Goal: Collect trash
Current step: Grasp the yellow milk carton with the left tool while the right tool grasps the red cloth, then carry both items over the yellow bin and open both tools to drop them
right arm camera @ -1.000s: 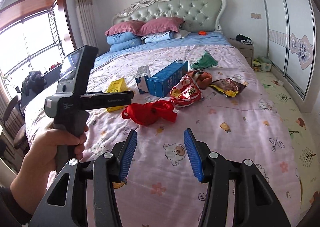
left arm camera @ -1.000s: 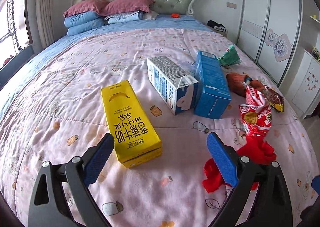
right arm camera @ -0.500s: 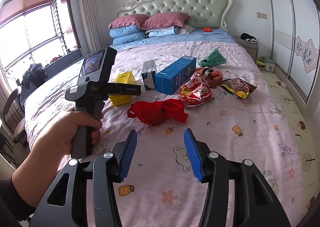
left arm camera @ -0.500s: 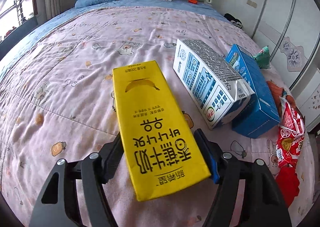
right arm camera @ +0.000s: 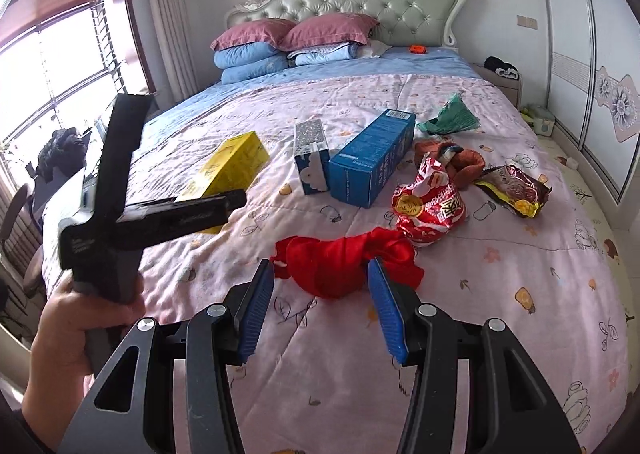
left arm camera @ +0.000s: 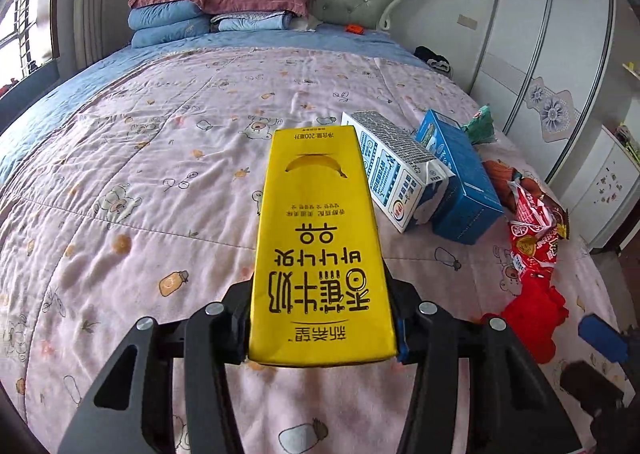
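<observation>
Left gripper (left arm camera: 322,330) clamped on yellow milk carton (left arm camera: 320,250), raised off pink bed quilt (left arm camera: 160,181). White-blue carton (left arm camera: 394,169) and blue box (left arm camera: 460,177) side by side, touching. Right gripper (right arm camera: 322,310) with fingers apart, just before red cloth (right arm camera: 344,266); red snack bag (right arm camera: 430,209) beyond.

The yellow carton (left arm camera: 320,254) carried upside-down black Chinese print: the brand 新希望 at its near end, then large characters 香蕉牛奶, and a small line at the far edge reading 净含量:200毫升 beside a banana picture. The print on the white-and-blue carton (left arm camera: 394,169), blue box (left arm camera: 460,181) and red snack bag (right arm camera: 432,209) was too small to read.
</observation>
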Available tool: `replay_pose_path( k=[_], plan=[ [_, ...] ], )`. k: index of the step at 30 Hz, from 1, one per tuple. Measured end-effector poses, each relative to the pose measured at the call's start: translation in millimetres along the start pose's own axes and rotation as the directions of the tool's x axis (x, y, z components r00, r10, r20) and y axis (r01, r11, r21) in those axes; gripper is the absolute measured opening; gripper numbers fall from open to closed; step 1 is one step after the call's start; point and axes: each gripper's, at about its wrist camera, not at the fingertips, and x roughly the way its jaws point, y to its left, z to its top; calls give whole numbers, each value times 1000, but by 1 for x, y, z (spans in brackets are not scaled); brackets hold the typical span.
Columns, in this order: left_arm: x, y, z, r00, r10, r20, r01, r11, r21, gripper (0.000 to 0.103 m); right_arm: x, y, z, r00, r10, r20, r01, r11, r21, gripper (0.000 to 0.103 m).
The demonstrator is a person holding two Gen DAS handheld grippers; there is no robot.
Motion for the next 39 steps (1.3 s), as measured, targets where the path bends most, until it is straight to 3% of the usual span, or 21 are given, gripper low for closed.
replay_pose_path(
  k=[6,9,13,26,39],
  plan=[
    [-11,-2,-8,999,-39,1,39,999,34,50,32,9,4,996,-63,-56,61,998,-29,48],
    [-12,-3,-12,998,-55,-1,55,997,45,50,46,3,-3,991,-78,-111,77,997,-16,37],
    [-18,-8,-18,996,-84,-3,84,994,67,50,38,-6,-3,994,-53,-93,55,998,20,31],
    [-62,-39,-29,975,-223,2,219,960,173,50,-32,-10,-9,999,14,33,-14,1000,-19,30],
    [-69,-142,-44,939,-337,-74,343,889,303,50,-107,-99,-43,988,-120,96,110,989,102,30]
  ],
)
